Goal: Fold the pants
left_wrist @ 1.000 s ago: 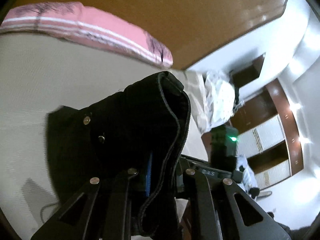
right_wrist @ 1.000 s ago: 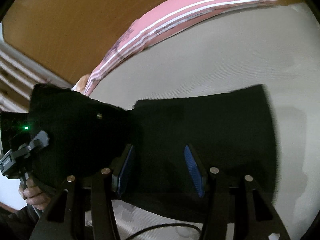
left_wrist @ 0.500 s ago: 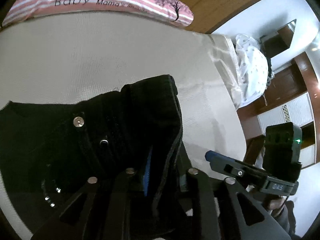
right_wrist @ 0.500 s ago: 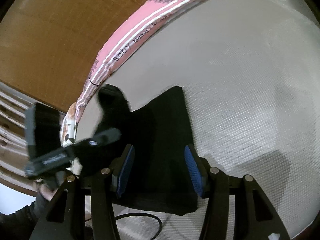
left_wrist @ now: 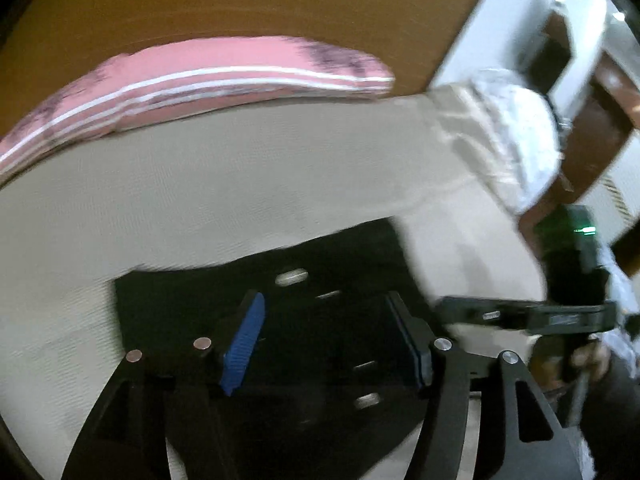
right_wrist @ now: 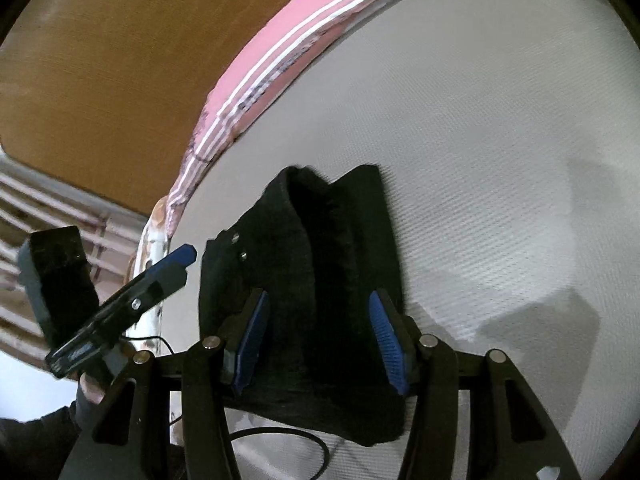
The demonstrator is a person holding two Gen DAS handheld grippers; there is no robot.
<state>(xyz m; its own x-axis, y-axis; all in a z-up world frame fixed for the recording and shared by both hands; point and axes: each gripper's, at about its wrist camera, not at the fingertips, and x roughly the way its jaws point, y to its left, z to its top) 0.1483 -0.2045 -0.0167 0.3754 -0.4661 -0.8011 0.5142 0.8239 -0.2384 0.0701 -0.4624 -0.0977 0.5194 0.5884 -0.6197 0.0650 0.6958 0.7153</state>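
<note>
The black pants (right_wrist: pixel 320 280) lie folded into a compact bundle on the pale mattress (right_wrist: pixel 500 160); they also show in the left wrist view (left_wrist: pixel 312 320), with metal buttons facing up. My left gripper (left_wrist: pixel 332 344) is open and hangs just above the bundle, holding nothing. My right gripper (right_wrist: pixel 322 344) is open over the near end of the bundle, empty. The left gripper also shows in the right wrist view (right_wrist: pixel 160 280), off to the left of the pants.
A pink striped pillow (left_wrist: pixel 192 80) lies along the wooden headboard (left_wrist: pixel 240 0). A white patterned cloth (left_wrist: pixel 516 128) sits at the bed's right edge. A black cable (right_wrist: pixel 280 436) runs on the mattress near the pants. The right gripper shows in the left wrist view (left_wrist: pixel 520 316).
My left gripper has let go of the pants' waistband and opened. The bundle now lies flat on the mattress. The left gripper has pulled back; the right stayed open.
</note>
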